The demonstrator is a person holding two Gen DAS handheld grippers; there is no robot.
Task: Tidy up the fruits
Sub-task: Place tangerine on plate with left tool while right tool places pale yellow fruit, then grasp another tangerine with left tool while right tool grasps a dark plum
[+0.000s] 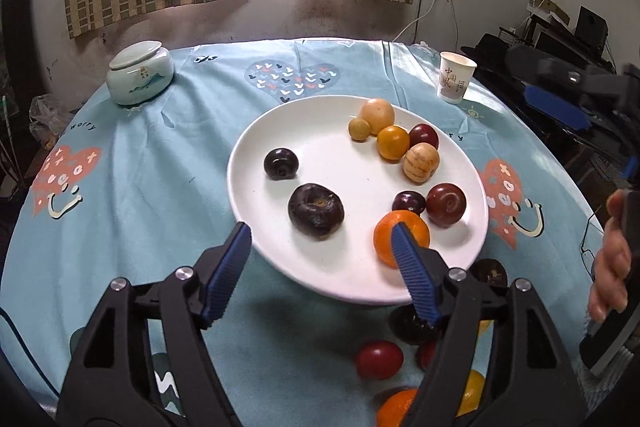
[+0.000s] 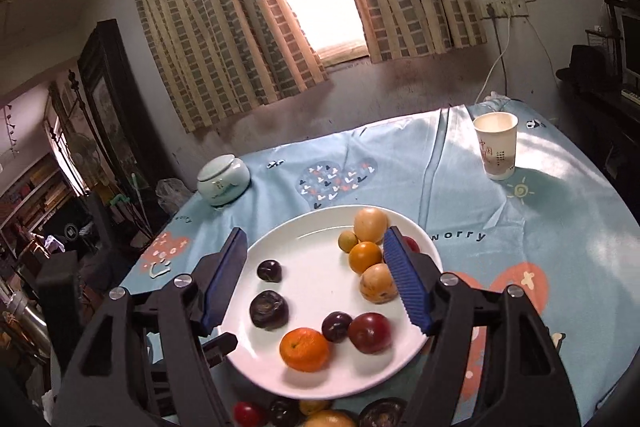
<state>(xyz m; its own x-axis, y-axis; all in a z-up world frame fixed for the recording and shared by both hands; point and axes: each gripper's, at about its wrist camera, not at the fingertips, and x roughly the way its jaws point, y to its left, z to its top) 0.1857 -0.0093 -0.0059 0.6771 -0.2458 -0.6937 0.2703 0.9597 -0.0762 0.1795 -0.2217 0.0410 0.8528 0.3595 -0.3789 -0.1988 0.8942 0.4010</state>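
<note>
A white plate on the blue tablecloth holds several fruits: an orange mandarin, dark plums, red plums, and yellow and tan fruits. My left gripper is open and empty, hovering over the plate's near edge. More loose fruits lie on the cloth in front of the plate. My right gripper is open and empty above the same plate, where the mandarin lies near the front.
A lidded pale ceramic jar stands at the table's far left and a paper cup at the far right. Glasses lie at the right edge. A wall with curtains is behind the table.
</note>
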